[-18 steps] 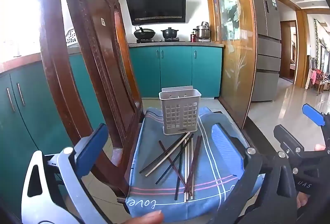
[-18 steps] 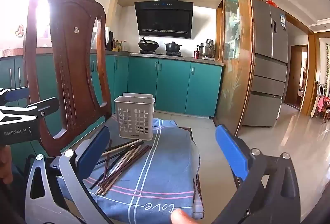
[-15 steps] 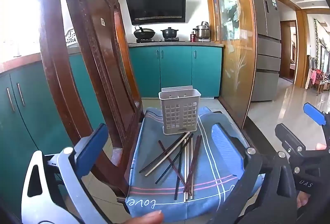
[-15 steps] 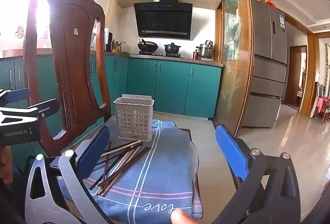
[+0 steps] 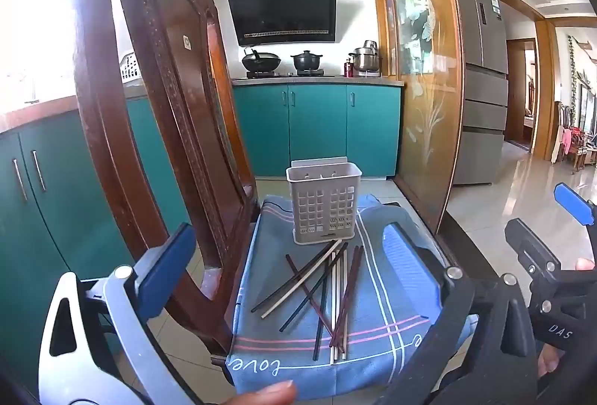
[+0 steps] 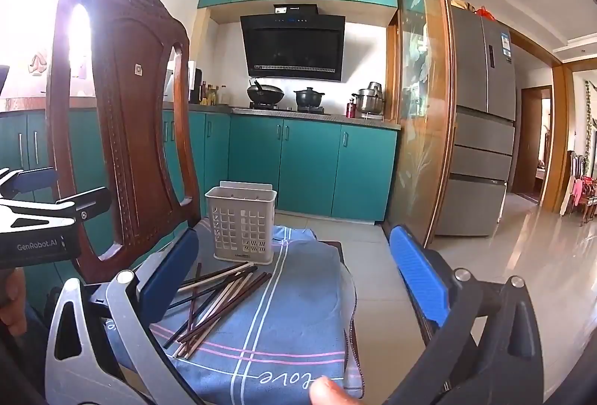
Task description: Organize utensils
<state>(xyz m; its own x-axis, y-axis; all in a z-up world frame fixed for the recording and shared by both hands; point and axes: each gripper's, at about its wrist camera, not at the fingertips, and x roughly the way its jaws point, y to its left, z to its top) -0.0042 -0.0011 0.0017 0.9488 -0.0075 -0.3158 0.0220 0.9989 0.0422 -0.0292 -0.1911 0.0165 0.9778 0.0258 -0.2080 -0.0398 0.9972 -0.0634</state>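
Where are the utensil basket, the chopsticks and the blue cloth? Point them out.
utensil basket (image 5: 324, 210), left wrist view, front grid wall.
chopsticks (image 5: 334, 293), left wrist view, middle of the pile.
blue cloth (image 6: 298, 300), right wrist view, bare middle part.

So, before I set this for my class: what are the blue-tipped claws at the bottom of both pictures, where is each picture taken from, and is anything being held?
No robot here: a person carries a hand-held gripper in each hand, and each one has a camera looking forward along its two fingers. One picture comes from the left hand-held gripper, the other from the right hand-held gripper. The blue pieces are the finger pads. Both stand wide open and hold nothing. Ahead is a wooden chair with a blue cloth spread over its seat. On the cloth lie loose chopsticks, dark and pale, crossing one another. Just behind them stands an upright white slotted basket, which looks empty.
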